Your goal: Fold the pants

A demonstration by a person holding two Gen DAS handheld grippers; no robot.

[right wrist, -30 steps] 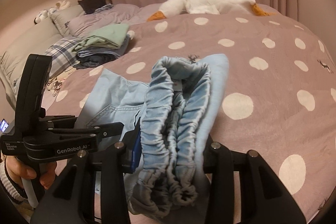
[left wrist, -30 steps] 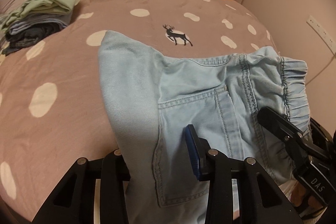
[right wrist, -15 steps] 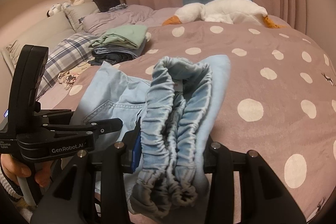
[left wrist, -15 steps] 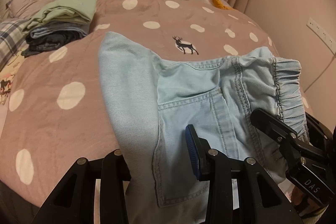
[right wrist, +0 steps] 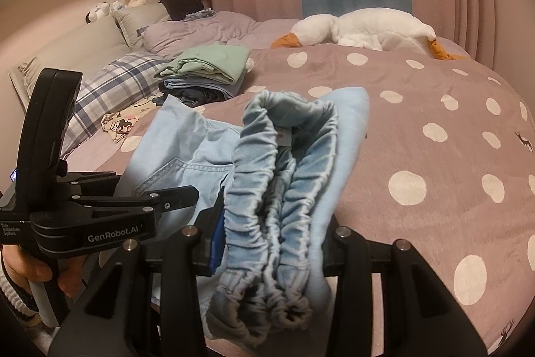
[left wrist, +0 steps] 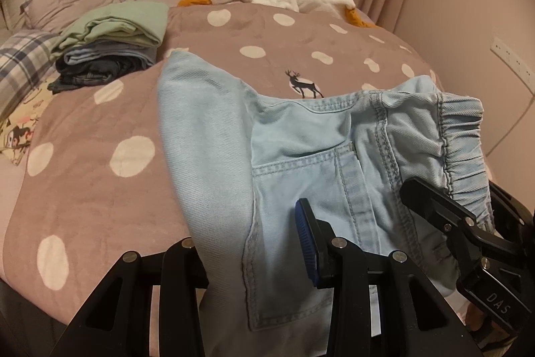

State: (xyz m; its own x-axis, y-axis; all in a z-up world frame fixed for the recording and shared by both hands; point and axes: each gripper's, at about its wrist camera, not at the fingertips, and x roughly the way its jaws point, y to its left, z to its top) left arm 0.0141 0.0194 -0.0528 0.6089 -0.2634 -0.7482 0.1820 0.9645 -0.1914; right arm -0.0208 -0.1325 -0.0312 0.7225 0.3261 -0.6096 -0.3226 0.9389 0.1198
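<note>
Light blue denim pants (left wrist: 301, 153) hang folded between my two grippers above the near edge of the bed. My left gripper (left wrist: 247, 243) is shut on the pants near the back pocket. My right gripper (right wrist: 271, 243) is shut on the bunched elastic waistband (right wrist: 281, 189). In the left wrist view the right gripper (left wrist: 468, 233) shows at the right, by the waistband. In the right wrist view the left gripper (right wrist: 160, 199) shows at the left, held by a hand.
The bed has a mauve polka-dot cover (left wrist: 100, 136). A stack of folded clothes (left wrist: 113, 49) sits at the back left, beside a plaid pillow (right wrist: 110, 79). A white goose plush (right wrist: 364, 29) lies at the back. The wall (left wrist: 485, 22) is to the right.
Both grippers have risen with the pants, so more of the bed and room shows. The grips on the pants are unchanged.
</note>
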